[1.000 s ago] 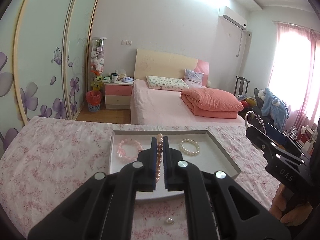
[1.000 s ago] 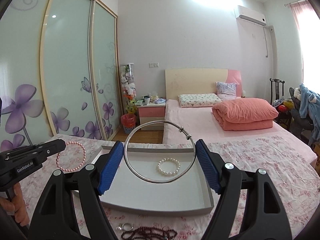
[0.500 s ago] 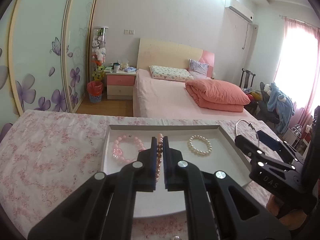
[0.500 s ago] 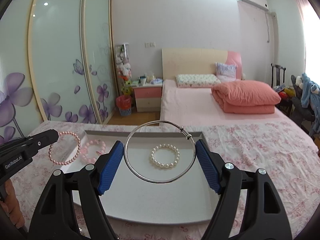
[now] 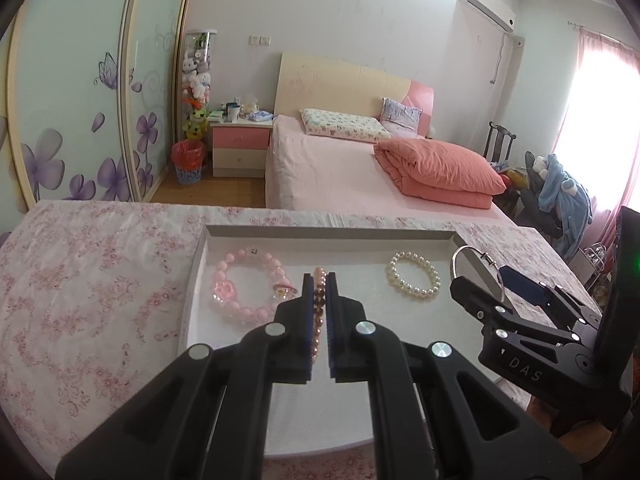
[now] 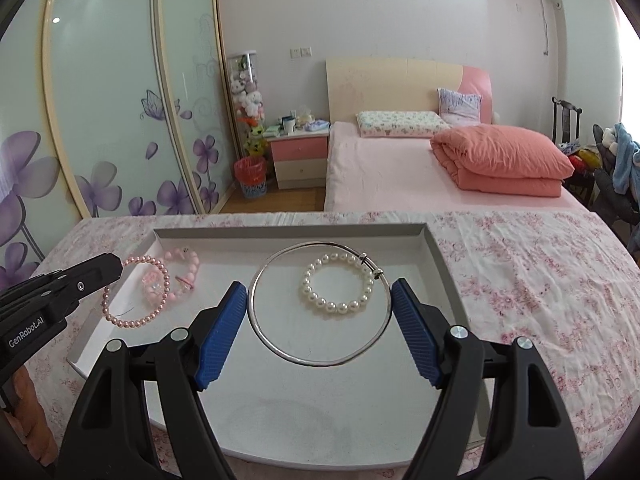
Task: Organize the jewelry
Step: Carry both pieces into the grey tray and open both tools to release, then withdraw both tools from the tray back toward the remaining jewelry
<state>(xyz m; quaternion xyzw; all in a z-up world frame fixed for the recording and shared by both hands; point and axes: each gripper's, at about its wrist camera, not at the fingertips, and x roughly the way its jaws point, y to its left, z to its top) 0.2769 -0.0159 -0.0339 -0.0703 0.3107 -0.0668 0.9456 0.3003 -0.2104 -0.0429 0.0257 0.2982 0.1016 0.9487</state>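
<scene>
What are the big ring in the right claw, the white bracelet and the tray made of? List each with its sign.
Big ring: looks like polished silver-toned metal; thin, rigid, bright glints, small sliding stops.
White bracelet: pearl-like beads, glossy cream; real or imitation cannot be told.
Tray: matte white, stiff flat walls; plastic or coated board, unclear.
Right claw: blue ribbed pads, probably rubber.

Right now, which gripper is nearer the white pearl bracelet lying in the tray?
Right. The right gripper holds the silver bangle directly over the white pearl bracelet; the left gripper, gripping a pink bead strand, is off beside the tray's other end.
</scene>
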